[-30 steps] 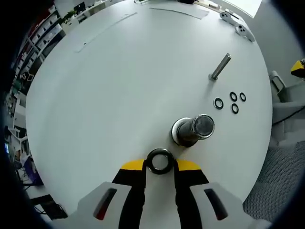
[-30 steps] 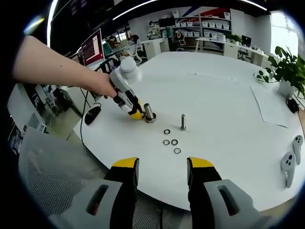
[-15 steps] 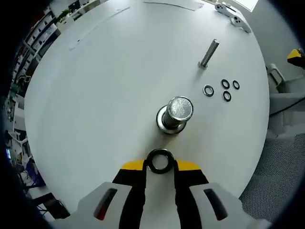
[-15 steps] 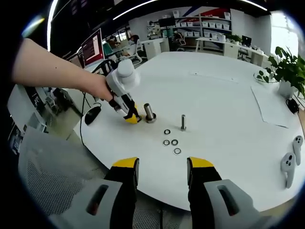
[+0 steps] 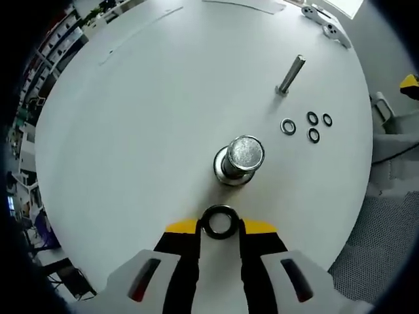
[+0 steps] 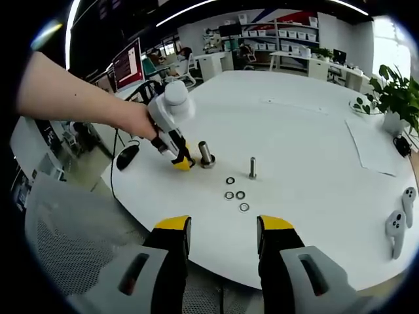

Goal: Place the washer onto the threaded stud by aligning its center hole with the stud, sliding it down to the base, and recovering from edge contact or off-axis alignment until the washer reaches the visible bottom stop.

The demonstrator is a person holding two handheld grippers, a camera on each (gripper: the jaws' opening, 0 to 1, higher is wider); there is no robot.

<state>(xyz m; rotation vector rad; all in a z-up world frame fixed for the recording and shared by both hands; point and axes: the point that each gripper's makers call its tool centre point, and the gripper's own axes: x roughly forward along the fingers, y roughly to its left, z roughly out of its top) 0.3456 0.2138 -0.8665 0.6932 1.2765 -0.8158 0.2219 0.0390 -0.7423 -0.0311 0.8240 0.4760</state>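
Across the left gripper view spreads the white table (image 5: 131, 131); the thick stud (image 5: 239, 159) stands at centre. At lower centre, the left tongs (image 5: 219, 226) pinch the washer (image 5: 219, 221), short of it. Lift, centre the hole over the stud, lower level. The right tongs (image 6: 222, 230) gape, idle.

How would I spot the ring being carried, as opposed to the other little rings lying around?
Start at the big round white table and find the thick metal post standing near its edge. Just short of it, the left tool pinches a dark washer between its yellow tips. Unlike the four small washers lying flat beside the thin stud, it is bigger, thicker, and held.
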